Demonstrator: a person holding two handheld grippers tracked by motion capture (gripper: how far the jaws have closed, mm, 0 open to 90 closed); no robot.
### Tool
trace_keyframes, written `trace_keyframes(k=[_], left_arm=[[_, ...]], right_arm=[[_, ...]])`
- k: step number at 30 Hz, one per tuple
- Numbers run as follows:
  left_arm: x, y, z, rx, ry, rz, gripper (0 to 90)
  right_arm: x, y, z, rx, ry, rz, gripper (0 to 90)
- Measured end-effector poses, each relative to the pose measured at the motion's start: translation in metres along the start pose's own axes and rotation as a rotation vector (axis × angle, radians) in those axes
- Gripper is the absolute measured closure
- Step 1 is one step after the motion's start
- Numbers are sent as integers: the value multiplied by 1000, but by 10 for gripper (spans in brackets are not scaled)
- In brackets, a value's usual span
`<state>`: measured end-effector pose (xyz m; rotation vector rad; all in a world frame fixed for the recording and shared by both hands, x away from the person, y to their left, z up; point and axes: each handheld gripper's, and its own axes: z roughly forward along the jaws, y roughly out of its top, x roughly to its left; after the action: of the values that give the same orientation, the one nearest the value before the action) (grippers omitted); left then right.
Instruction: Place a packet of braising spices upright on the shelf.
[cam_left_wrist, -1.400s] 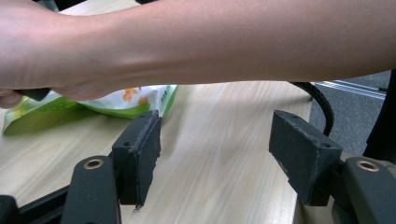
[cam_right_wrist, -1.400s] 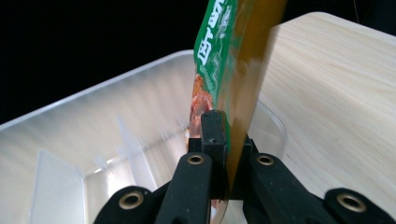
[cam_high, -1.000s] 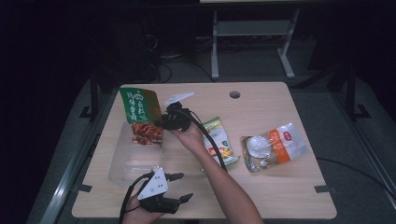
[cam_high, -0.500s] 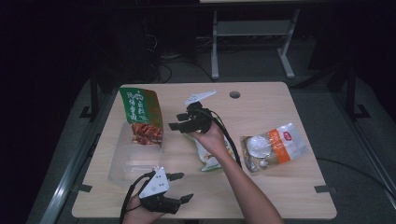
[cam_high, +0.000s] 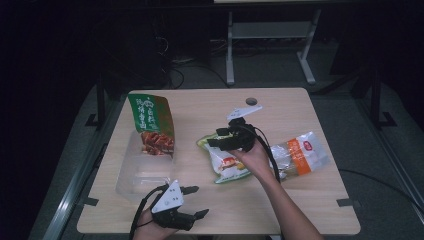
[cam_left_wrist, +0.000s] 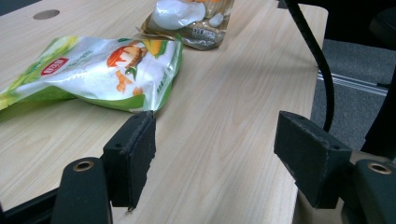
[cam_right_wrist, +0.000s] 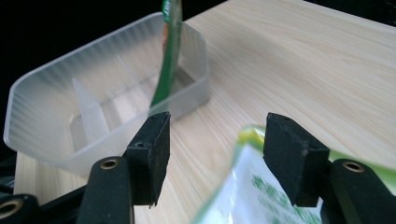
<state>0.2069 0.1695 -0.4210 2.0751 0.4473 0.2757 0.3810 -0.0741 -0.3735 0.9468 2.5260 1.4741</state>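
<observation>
— High view: what is the right gripper (cam_high: 216, 140) doing?
— Hovering mid-frame, fingers just opening, released above the green snack bag (cam_high: 226, 161) lying on the worktop (cam_high: 300, 107).
— Left gripper (cam_high: 196, 202)?
— Resting released, lower left.

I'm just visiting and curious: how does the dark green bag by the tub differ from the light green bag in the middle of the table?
The dark green bag stands upright in the clear tub; the light green bag lies flat on the table. The dark green bag shows red food below a dark green top; the light green bag is pale with a white middle. No gripper is at the dark green bag; the right gripper hovers open over the light green bag. Both are printed snack pouches.
</observation>
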Motion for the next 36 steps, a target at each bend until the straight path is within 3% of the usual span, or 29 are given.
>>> trace_keyframes(k=[17,36], left_arm=[[-2,0,3,10,-3,17,284],[-5,0,5,8,-5,14,281]], right_arm=[[-10,-42,-60,25,-89,50,393],[-23,-92,-110,16,-168,123,395]])
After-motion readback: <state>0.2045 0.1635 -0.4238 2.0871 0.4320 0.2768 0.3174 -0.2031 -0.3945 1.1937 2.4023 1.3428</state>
